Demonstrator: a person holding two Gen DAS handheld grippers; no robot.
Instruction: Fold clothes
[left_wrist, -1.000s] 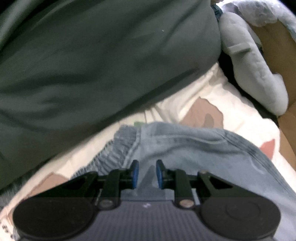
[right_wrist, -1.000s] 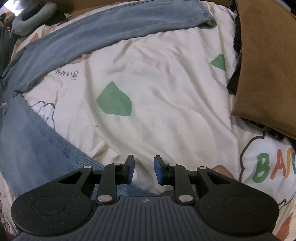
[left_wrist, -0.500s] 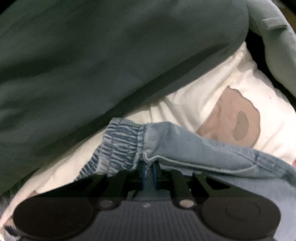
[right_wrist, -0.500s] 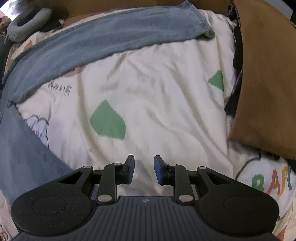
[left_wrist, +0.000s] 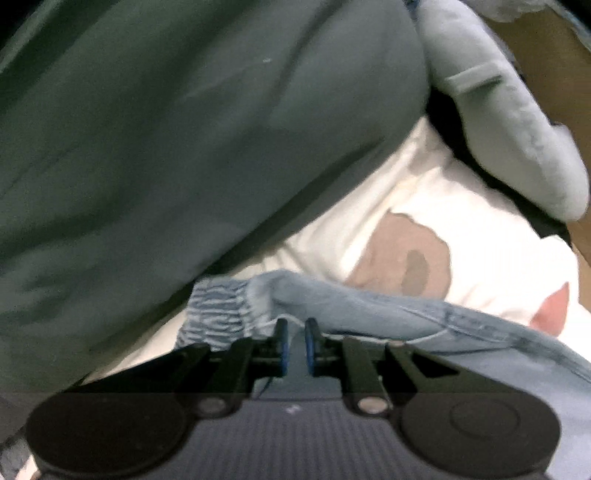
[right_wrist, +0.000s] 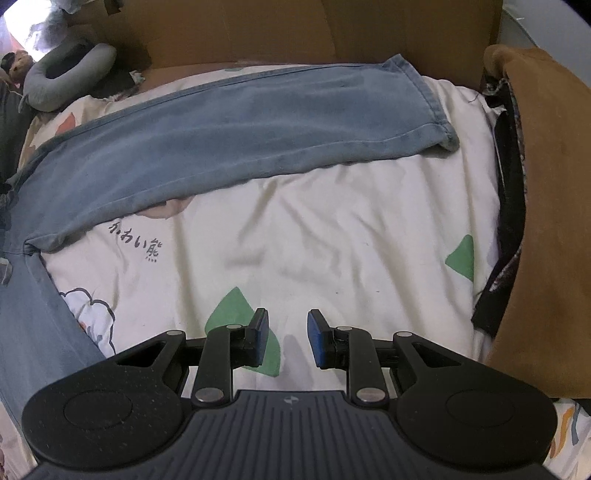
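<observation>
left tongs (left_wrist: 294, 345) clenched on the elastic waistband of the jeans (right_wrist: 236, 125), which lie spread across the printed bedsheet (right_wrist: 332, 240); right tongs (right_wrist: 286, 339) released, parted wide, holding nothing above the sheet.

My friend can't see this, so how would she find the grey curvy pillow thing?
Start at the white printed bedsheet and follow the long blue jeans leg to the far left corner by the cardboard wall. The neck pillow lies there. It is the only plump grey U-shaped thing; everything near it is flat cloth.
</observation>
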